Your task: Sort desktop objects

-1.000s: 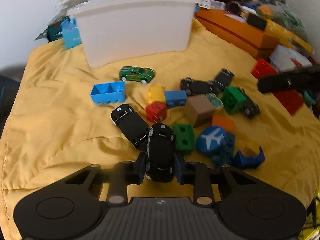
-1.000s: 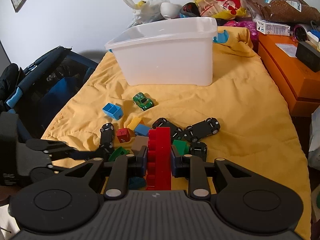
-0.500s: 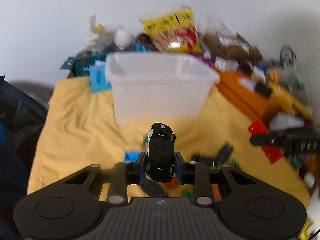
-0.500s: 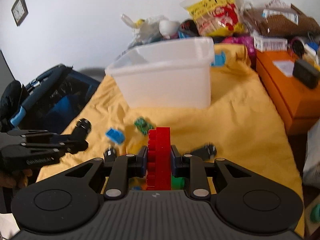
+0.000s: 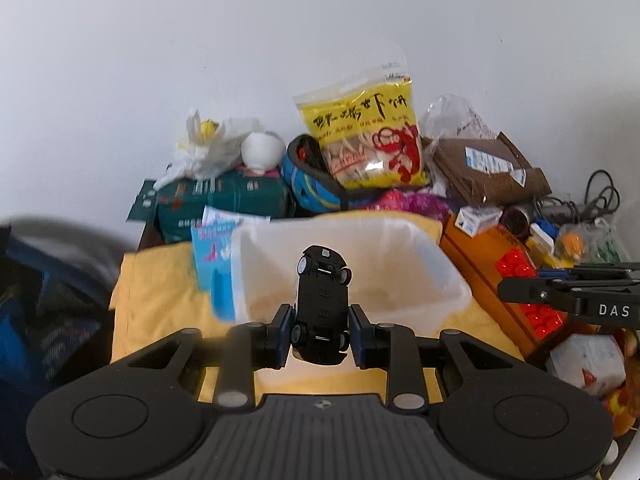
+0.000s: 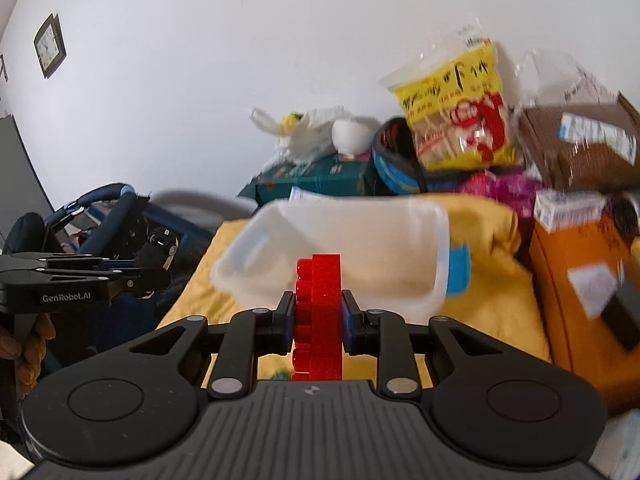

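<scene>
My left gripper (image 5: 319, 334) is shut on a black toy car (image 5: 321, 304), held nose-up with its underside toward the camera. It hangs in front of a translucent white bin (image 5: 416, 268) on the yellow cloth (image 5: 160, 304). My right gripper (image 6: 318, 320) is shut on a red building brick (image 6: 319, 316), standing on edge between the pads, just before the same bin (image 6: 400, 256). In the left wrist view the right gripper (image 5: 520, 290) with the red brick (image 5: 516, 268) shows at the right edge. In the right wrist view the left gripper (image 6: 160, 258) with the car (image 6: 160, 246) shows at the left.
Behind the bin lie a yellow snack bag (image 5: 372, 136), a dark green box (image 5: 224, 200), white plastic bags (image 5: 212, 148) and a brown package (image 5: 488, 172). An orange box (image 6: 576, 292) stands to the right. A dark blue bag (image 6: 104, 216) sits left of the cloth. A person's hand (image 6: 28, 352) holds the left gripper's handle.
Both grippers rose from the toy pile and moved toward the white bin, each keeping its grip. The loose toys on the cloth dropped out of both views.
</scene>
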`<action>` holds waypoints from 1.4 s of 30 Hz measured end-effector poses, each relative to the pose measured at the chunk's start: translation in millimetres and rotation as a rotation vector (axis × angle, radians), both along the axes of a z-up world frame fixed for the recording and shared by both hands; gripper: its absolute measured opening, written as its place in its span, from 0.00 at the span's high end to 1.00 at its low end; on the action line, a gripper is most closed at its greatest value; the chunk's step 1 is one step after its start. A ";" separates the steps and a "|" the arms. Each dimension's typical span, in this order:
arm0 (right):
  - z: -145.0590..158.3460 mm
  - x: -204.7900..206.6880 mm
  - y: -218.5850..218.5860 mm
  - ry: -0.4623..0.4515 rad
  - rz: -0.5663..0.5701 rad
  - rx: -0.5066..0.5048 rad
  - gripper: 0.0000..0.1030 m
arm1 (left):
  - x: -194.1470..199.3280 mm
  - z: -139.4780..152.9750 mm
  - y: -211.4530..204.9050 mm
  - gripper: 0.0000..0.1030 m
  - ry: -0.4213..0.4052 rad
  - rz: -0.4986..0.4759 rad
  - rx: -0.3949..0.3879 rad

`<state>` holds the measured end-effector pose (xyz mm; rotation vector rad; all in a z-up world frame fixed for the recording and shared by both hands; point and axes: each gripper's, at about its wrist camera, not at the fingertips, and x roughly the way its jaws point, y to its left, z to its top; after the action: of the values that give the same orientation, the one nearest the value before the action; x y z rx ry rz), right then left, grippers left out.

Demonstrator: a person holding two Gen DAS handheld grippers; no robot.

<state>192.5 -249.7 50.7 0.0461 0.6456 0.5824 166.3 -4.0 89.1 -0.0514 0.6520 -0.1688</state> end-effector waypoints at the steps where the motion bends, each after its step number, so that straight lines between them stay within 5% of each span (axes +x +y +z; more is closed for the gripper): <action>1: 3.9 7.3 2.0 -0.002 0.003 -0.001 0.75 | 6.2 3.7 -1.0 0.68 -0.001 -0.003 0.000; 20: -11.6 99.9 45.7 0.101 -0.001 -0.179 0.74 | 113.0 -17.9 -10.5 0.65 0.186 0.030 0.033; 21: -11.4 103.5 46.3 0.098 -0.012 -0.180 0.71 | 116.1 -17.8 -10.9 0.58 0.185 0.042 0.041; 23: -11.0 107.8 49.5 0.076 -0.018 -0.201 0.35 | 119.9 -17.7 -10.1 0.29 0.183 0.085 0.050; 27: -14.0 99.9 51.0 0.009 0.006 -0.253 0.32 | 116.8 -21.4 0.0 0.28 0.179 0.120 0.049; 36: -49.3 5.4 1.9 -0.024 0.013 -0.172 0.32 | -1.5 -72.0 -1.0 0.28 0.063 -0.004 0.087; 42: -119.3 -70.2 -18.4 0.058 -0.021 -0.255 0.36 | -74.5 -147.9 -18.9 0.29 0.164 0.024 0.122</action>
<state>122.3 -268.1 -68.6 -0.1690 0.7710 0.4763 91.9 -22.9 -58.8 0.0447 0.8236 -0.1021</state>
